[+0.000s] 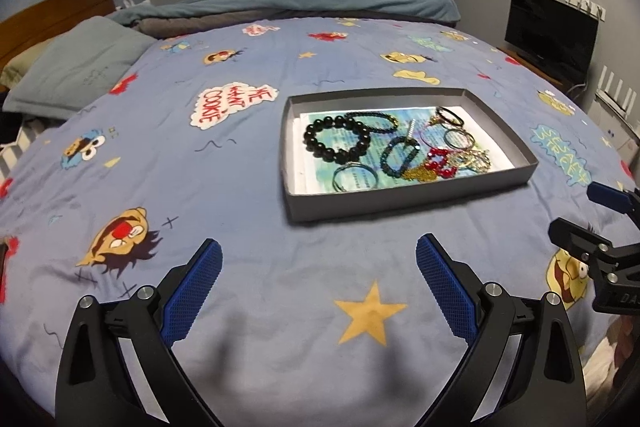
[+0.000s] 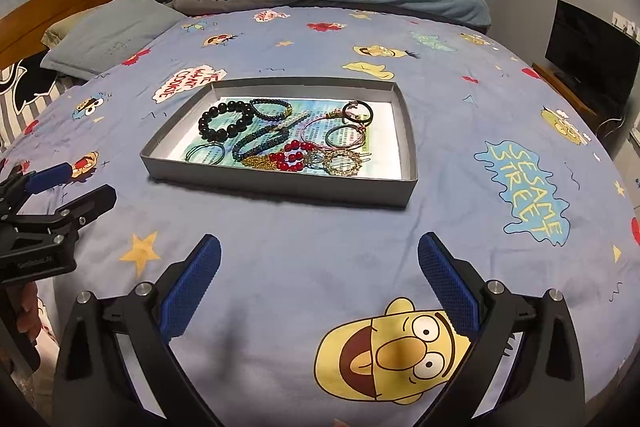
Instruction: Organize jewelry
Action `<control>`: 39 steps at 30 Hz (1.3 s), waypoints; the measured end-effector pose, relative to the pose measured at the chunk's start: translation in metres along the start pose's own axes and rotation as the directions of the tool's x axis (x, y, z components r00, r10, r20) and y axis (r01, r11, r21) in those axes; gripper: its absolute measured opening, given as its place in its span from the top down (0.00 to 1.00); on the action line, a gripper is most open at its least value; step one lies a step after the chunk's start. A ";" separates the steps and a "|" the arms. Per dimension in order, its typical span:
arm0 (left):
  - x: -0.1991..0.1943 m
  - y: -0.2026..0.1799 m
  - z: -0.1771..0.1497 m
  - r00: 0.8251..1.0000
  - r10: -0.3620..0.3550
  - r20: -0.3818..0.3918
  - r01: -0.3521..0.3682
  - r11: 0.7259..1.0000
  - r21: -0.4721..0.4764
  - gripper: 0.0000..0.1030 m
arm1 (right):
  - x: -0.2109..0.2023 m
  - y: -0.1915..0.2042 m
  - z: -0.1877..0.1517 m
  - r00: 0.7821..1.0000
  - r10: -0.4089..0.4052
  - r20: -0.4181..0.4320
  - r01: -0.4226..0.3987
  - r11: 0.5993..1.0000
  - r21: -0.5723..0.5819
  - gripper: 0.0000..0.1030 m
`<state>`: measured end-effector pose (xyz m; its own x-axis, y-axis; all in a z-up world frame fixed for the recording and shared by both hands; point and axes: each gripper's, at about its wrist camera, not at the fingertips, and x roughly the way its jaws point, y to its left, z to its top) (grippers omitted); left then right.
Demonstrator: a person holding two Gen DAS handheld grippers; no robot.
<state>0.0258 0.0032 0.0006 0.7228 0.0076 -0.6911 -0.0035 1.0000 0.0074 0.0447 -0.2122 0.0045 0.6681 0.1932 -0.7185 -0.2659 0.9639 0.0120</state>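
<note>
Out at nine o'clock on the bed (image 1: 280, 259): left tongs (image 1: 319, 267) spread wide, blue pads well apart, nothing between them. Dead ahead toward one o'clock: grey tray (image 1: 400, 201), long axis running nine to three, jewelry heaped inside. Black bead bracelet (image 1: 339, 139) at the tray's left end, thin hoop (image 1: 355, 177) just below it near the front wall. Further right, dark teal beaded strand (image 1: 396, 157), then red bead piece (image 1: 442, 163) tangled against gold filigree ring (image 1: 474, 157), black hair ties (image 1: 450, 115) at the far right corner.

From the right-wrist view: right tongs (image 2: 319, 265) equally wide, gripping nothing, tray (image 2: 280, 187) sitting up at eleven o'clock. Both tongs short of the tray's near wall, well apart from every piece. Left tongs closer to the black beads and hoop, right tongs closer to the red-and-gold tangle.

Every piece in the tray, yet piled and overlapping — could be a heap awaiting sorting, could be things gathered in from the bed. No telling which from here.
</note>
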 end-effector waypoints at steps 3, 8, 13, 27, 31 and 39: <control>-0.001 0.000 0.000 1.000 0.000 0.006 0.000 1.000 0.002 0.06 | -0.001 0.000 0.000 1.000 -0.001 0.000 0.001 1.000 -0.004 0.05; -0.001 -0.002 0.000 1.000 -0.005 0.003 0.005 1.000 0.010 0.06 | -0.002 0.001 0.000 1.000 -0.003 0.003 0.003 1.000 -0.011 0.05; 0.000 -0.003 -0.001 1.000 -0.007 0.000 0.007 1.000 0.016 0.06 | 0.000 0.000 0.000 1.000 -0.005 0.000 0.005 1.000 -0.011 0.05; 0.003 -0.006 -0.001 1.000 -0.015 -0.003 0.015 1.000 0.015 0.06 | 0.005 -0.001 -0.002 1.000 -0.005 -0.014 0.005 1.000 -0.013 0.05; 0.004 -0.006 -0.002 1.000 -0.015 -0.004 0.015 1.000 0.018 0.06 | 0.005 -0.001 -0.002 1.000 -0.004 -0.019 0.004 1.000 -0.012 0.05; 0.004 -0.007 -0.003 1.000 -0.015 -0.008 0.016 1.000 0.023 0.06 | 0.008 -0.002 -0.002 1.000 -0.010 -0.024 0.009 1.000 -0.008 0.05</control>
<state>0.0271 -0.0036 -0.0044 0.7174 -0.0077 -0.6966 0.0235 0.9996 0.0132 0.0488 -0.2132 -0.0027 0.6538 0.1795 -0.7351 -0.2655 0.9641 -0.0006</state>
